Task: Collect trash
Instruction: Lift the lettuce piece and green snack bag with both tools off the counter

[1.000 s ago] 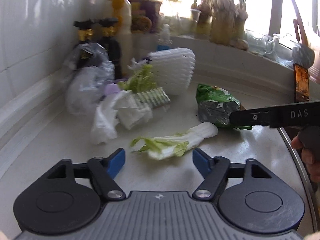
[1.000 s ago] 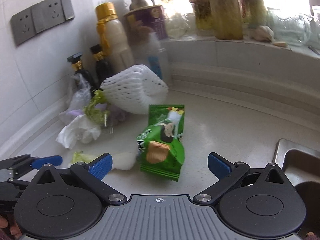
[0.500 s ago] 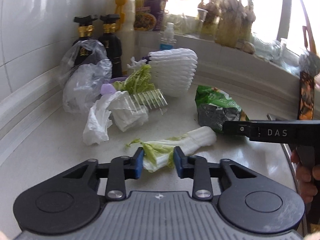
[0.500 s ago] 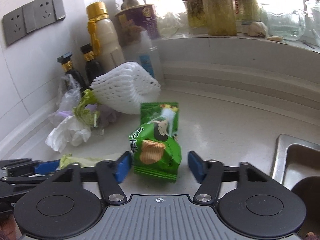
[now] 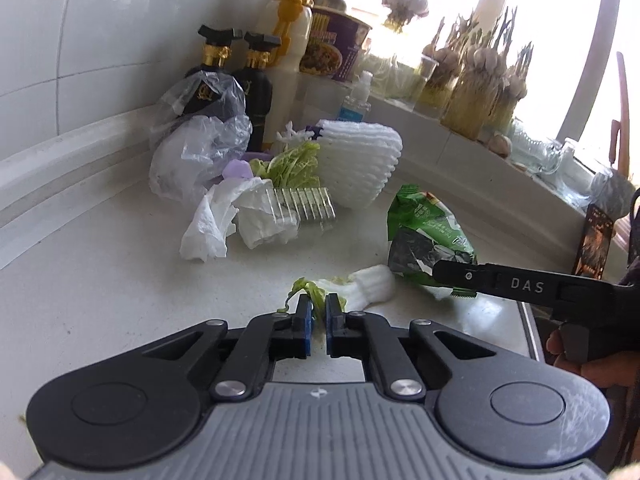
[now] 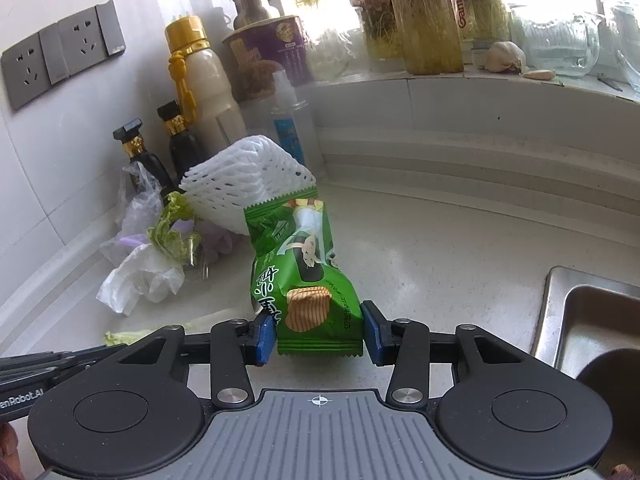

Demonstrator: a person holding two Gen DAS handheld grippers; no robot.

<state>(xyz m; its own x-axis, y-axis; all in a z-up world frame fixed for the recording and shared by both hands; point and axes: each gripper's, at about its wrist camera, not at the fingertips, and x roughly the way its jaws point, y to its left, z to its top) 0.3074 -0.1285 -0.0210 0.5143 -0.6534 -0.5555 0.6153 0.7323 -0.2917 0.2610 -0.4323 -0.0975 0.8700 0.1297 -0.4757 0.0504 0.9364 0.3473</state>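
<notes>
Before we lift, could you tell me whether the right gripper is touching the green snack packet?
Touching: in the right wrist view, both blue pads of the right gripper press the green snack packet's sides.

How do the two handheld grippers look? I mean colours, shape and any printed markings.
Both the left gripper and the right gripper are black linkage arms with round pivots on a ribbed grey body, ending in blue finger pads. Seen from the side, one arm carries white "DAS" lettering.

Bright window backlight, blown-out glare, fisheye-bent edges, sharp foreground
</notes>
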